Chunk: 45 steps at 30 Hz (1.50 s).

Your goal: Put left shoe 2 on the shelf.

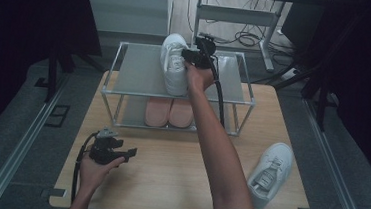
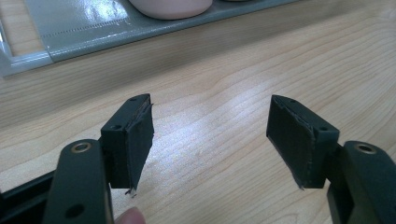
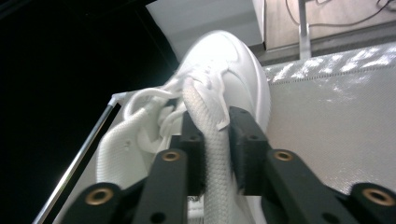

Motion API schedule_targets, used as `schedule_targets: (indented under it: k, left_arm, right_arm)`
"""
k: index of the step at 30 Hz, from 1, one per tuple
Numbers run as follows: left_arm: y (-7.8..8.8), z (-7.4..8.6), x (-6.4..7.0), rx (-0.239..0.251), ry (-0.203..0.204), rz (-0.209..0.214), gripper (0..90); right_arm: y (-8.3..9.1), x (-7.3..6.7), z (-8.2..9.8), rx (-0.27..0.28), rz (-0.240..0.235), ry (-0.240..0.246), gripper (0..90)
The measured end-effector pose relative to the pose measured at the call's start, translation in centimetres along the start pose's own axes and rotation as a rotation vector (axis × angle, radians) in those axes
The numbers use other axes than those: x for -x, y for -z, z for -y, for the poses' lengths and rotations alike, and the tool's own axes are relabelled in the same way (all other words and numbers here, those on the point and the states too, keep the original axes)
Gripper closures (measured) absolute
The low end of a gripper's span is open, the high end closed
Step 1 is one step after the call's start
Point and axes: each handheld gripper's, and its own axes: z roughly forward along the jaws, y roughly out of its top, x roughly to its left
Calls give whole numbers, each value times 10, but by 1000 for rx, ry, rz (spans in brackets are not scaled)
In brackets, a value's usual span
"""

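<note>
The right gripper (image 3: pixel 217 135) has its two black jaws on either side of the tongue (image 3: pixel 205 126) of a white shoe (image 3: pixel 224 65). The gap between them is narrow, and in the right gripper view the tongue fills it; whether the pads press the fabric or only flank it, I cannot tell. From above, this gripper (image 1: pixel 191 58) sits over the shoe (image 1: pixel 173 66), which lies on the top shelf (image 1: pixel 136 70) of a low metal rack (image 1: pixel 109 86) at the far side of the table (image 1: pixel 178 169), its toe pointing away from the person.

The left gripper (image 2: pixel 210 140) is spread wide, with bare wood between the jaws and nothing touching the pads. In the high view it (image 1: pixel 129 154) rests low over the near left part of the table, held in the left hand (image 1: pixel 93 170).

On the lower shelf lie pink slippers (image 1: pixel 169 112), side by side. A second white shoe (image 1: pixel 270 171) lies on the table near its right edge, well apart from both grippers.
</note>
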Motion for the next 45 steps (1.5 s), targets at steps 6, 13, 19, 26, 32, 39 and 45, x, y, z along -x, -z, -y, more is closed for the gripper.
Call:
schedule_targets:
  k: [6,13,19,26,32,39,45]
  left_arm:
    - [-1,0,2,-1,-3,-1,323]
    - [0,-1,4,-2,-12,-2,322]
    - [0,-1,5,-2,-15,-2,322]
    - [-1,-2,8,-6,-19,4,322]
    - [-2,-1,9,-12,-20,3,322]
    - [-4,-1,10,-17,-27,5,321]
    - [-5,-1,11,-20,-28,6,321]
  right_arm:
    - [8,13,-7,-28,-35,121,559]
    - [21,14,-6,-13,-41,213,535]
    - [37,14,-5,4,-96,250,542]
    - [54,19,-2,24,-110,289,593]
    - [64,25,3,7,-129,327,696]
    - [72,32,10,-14,-156,349,805]
    - [77,36,19,-14,-159,369,876]
